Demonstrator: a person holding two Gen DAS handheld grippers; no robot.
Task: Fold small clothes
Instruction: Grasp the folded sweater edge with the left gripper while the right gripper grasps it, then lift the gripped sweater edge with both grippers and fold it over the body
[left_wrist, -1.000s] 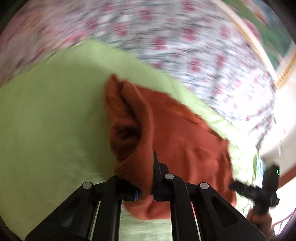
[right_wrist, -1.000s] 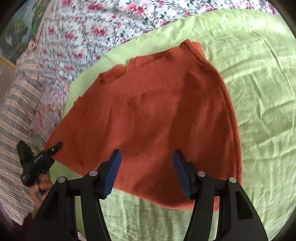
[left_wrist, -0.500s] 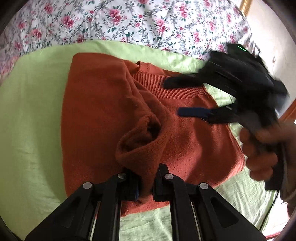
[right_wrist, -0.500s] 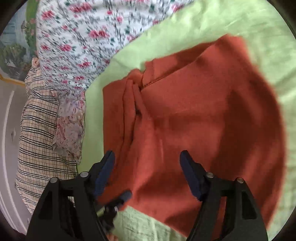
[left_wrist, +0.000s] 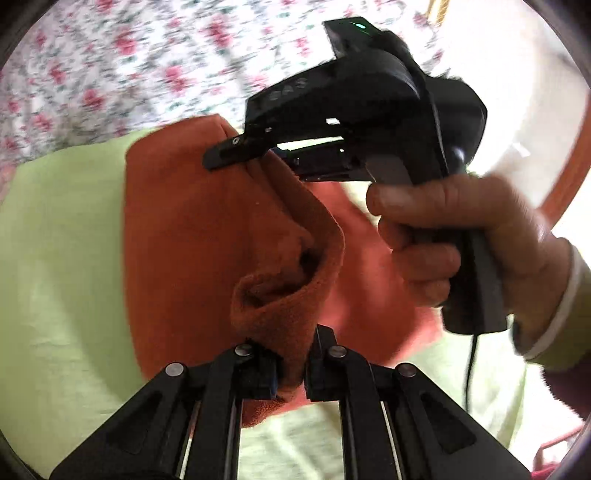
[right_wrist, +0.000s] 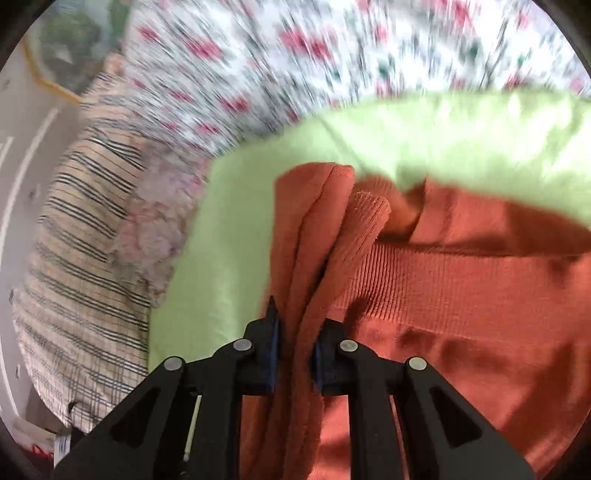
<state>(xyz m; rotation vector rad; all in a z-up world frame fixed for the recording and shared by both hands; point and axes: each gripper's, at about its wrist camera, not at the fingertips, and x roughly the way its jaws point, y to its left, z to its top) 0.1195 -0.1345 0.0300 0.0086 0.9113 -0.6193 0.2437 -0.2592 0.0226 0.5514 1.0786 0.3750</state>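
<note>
- The rust-orange knit garment (left_wrist: 192, 229) lies on a light green sheet (left_wrist: 62, 236) spread over a bed with a floral cover (left_wrist: 122, 62); part of it is lifted off the sheet in a loose fold.
- Left claw (left_wrist: 291, 365) — pressed together on a bunched corner of the garment, which rises straight ahead of its fingertips as a rolled, hollow pleat.
- Right claw (right_wrist: 295, 347) — its jaws have just been closing, and several stacked layers of the garment's edge stand between them; the blue pads (right_wrist: 273, 343) press on the cloth from both sides, so it is pinching the fold.
- In the left wrist view the right claw (left_wrist: 240, 157) bites the same raised ridge at its far end, with the person's hand (left_wrist: 454, 236) on the handle close to the right.
- The relation that matters: the lifted ridge runs as one long line from the left claw away to the right claw, each holding an end. The flat body of the garment, ribbed band (right_wrist: 443, 273) included, lies to the right of that line.
- Judging from this, the next move calls for both ends to travel together across that flat part; uneven travel would likely skew the fold.
</note>
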